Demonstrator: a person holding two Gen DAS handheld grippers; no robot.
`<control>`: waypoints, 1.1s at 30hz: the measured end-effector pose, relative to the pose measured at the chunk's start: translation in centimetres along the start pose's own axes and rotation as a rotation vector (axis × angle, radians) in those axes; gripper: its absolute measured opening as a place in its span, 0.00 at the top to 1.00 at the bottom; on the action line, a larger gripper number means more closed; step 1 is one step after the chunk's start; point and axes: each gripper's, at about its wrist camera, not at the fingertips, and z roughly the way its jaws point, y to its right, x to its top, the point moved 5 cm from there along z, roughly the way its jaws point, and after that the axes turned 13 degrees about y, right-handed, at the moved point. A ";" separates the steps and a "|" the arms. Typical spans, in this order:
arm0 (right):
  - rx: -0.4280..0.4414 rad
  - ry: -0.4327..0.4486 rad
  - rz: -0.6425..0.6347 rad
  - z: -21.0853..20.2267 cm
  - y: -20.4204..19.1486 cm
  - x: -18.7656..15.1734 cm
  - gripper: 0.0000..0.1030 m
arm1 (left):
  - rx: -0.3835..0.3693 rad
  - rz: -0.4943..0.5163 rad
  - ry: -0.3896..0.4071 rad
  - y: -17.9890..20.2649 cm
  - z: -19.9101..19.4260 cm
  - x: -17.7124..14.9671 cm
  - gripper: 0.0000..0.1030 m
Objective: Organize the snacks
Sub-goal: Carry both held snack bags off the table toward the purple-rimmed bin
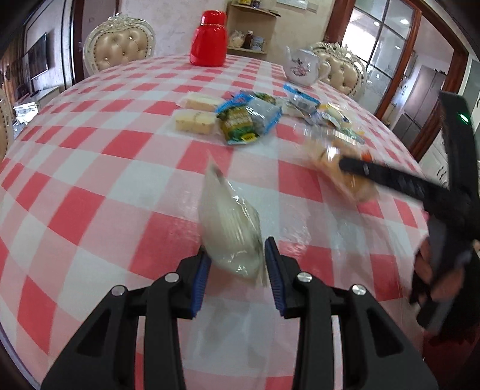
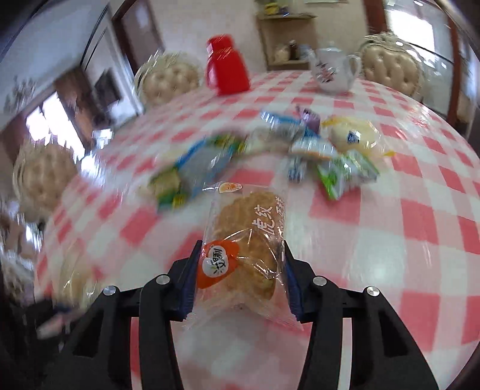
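Note:
My left gripper (image 1: 237, 255) is shut on a clear-wrapped pale bun (image 1: 229, 231) and holds it above the checked tablecloth (image 1: 105, 186). My right gripper (image 2: 240, 270) is shut on a clear-wrapped brown cake with an orange label (image 2: 243, 255); it also shows blurred in the left wrist view (image 1: 345, 168) at the right. A pile of loose snacks lies on the far half of the table: two pale cake packets (image 1: 196, 112), a green and blue packet (image 1: 246, 118), and blue, yellow and green packets (image 2: 345, 150).
A red jar (image 1: 208, 40) and a flowered white teapot (image 1: 301, 66) stand at the far edge of the round table. Cream padded chairs (image 1: 118, 48) surround it. A shelf (image 1: 250, 27) stands behind.

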 end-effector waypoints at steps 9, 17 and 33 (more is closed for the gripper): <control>-0.073 -0.107 -0.117 2.9 0.0 -1.2 0.23 | 0.093 0.012 -0.019 0.2 1.7 0.4 0.35; -0.036 -0.105 -0.051 2.8 1.0 -1.3 0.23 | 0.107 -0.129 0.003 -3.4 1.1 1.5 0.28; 0.018 0.015 -0.069 -0.3 -0.5 -1.4 0.54 | 0.141 0.151 -0.013 0.6 2.3 1.4 0.46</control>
